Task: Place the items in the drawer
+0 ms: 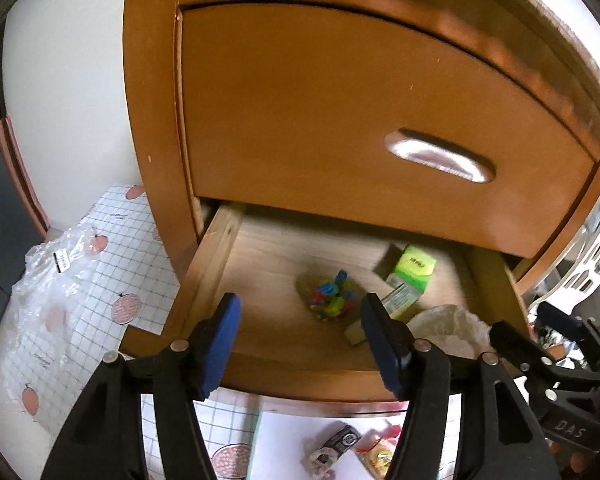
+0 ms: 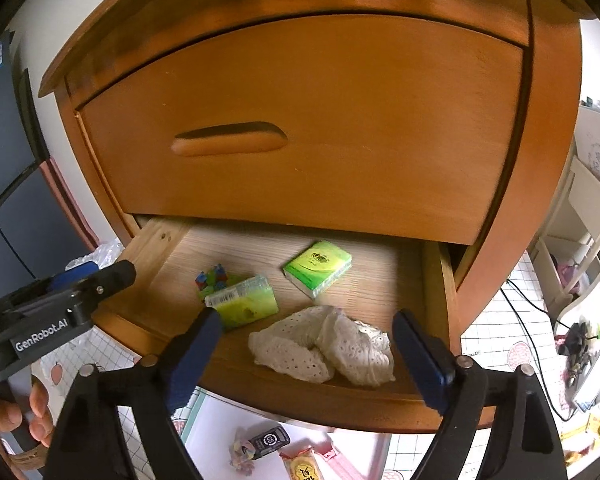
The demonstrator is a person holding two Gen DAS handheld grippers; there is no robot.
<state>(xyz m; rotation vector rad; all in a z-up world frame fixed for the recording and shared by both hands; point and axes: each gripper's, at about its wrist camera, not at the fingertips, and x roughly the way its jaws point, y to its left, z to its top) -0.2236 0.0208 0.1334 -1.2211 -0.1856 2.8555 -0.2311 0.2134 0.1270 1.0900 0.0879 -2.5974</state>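
Left gripper (image 1: 300, 320) released, nothing between its blue pads (image 1: 222, 340), hanging over the front edge of the pulled-out drawer (image 2: 300, 396). Right gripper (image 2: 306, 344) also spread wide and empty, just above the drawer's front rail.

Hard to make out: the left wrist view is motion-blurred, so the pile of small coloured clips (image 1: 332, 294) is a smear there; in the right wrist view it is half hidden behind the tissue pack with the barcode label (image 2: 244, 300). Rear of the drawer is covered by the closed upper drawer front (image 2: 300, 132), so how far back things reach cannot be told. Items on the floor below are cut off by the gripper arms: a small black-and-white packet (image 2: 268, 440), a yellow snack bag (image 2: 302, 466), both only partly seen. A hand (image 2: 16, 412) holding the left gripper's handle is cropped at the left edge of the right wrist view.

In the drawer: a white lace cloth (image 2: 324, 348) lies crumpled at the front right, directly between the right gripper's fingers in view, not touched. The labelled tissue pack sits just beside the right gripper's left finger. A second green tissue pack (image 2: 318, 266) lies farther back, apart from both. The clips lie ahead of the left gripper, between its fingers in view.
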